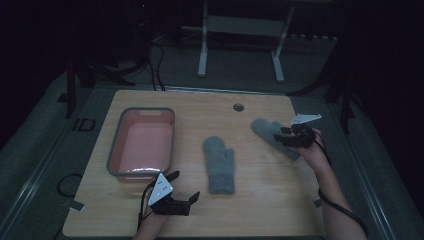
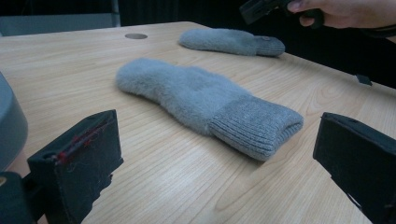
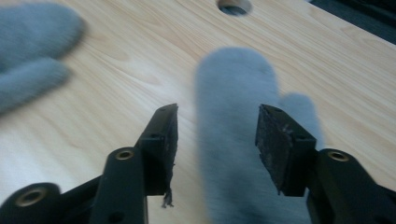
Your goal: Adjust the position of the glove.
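Observation:
Two grey mittens lie flat on the wooden table. The middle mitten [image 1: 219,165] [image 2: 205,100] has its ribbed cuff turned toward my left gripper [image 1: 183,186] [image 2: 215,140], which is held wide open just short of the cuff, near the front edge. The right mitten [image 1: 270,132] [image 3: 233,140] lies at a slant. My right gripper [image 1: 286,136] [image 3: 217,116] is open over it, one jaw on each side of its body. Whether the pads touch the wool I cannot tell. The left gripper view also catches the right mitten [image 2: 231,41] farther back.
A pink basin with a grey rim [image 1: 116,150] [image 2: 9,126] stands empty at the left, close to my left gripper. A round cable hole [image 1: 238,107] [image 3: 233,5] sits near the table's far edge. Table legs and cables are on the floor beyond.

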Demonstrator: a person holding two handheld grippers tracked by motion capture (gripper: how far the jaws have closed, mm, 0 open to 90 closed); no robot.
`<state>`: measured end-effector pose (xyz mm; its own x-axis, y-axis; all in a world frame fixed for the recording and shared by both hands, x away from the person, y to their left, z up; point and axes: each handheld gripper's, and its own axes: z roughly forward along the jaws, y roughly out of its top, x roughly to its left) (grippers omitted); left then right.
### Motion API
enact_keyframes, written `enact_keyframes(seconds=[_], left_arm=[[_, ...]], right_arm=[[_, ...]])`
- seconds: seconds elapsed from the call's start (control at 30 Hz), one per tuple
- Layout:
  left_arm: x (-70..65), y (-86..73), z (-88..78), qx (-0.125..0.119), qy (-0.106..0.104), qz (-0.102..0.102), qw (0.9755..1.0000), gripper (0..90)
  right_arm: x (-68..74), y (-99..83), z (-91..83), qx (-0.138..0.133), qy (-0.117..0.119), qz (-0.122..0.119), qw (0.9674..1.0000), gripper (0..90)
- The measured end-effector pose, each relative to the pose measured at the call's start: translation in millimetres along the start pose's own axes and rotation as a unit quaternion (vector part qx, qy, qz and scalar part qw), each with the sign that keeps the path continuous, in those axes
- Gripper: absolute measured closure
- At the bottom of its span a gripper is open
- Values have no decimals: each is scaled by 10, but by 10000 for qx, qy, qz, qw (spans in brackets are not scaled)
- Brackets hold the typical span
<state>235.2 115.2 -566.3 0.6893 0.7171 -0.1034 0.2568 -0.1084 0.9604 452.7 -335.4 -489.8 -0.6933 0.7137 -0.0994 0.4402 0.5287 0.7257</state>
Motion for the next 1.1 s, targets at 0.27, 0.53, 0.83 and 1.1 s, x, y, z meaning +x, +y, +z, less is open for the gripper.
enact_keyframes(seconds=[0.27, 0.53, 0.83, 1.1], left_arm=[[5, -2, 2, 7, 3, -23, 10000, 13], [10, -4, -2, 3, 3, -23, 10000, 13], [12, 4, -12, -42, 18, -31, 10000, 13], [-4, 12, -4, -47, -12, -10, 10000, 13]], right_arm=[[-200, -105, 279, 474, -42, -151, 9988, 496], [-191, -245, 462, 745, -268, -285, 9965, 751], [-56, -164, 321, 465, -706, 507, 9951, 867], [168, -125, -32, 141, -1060, 1112, 9880, 872]])
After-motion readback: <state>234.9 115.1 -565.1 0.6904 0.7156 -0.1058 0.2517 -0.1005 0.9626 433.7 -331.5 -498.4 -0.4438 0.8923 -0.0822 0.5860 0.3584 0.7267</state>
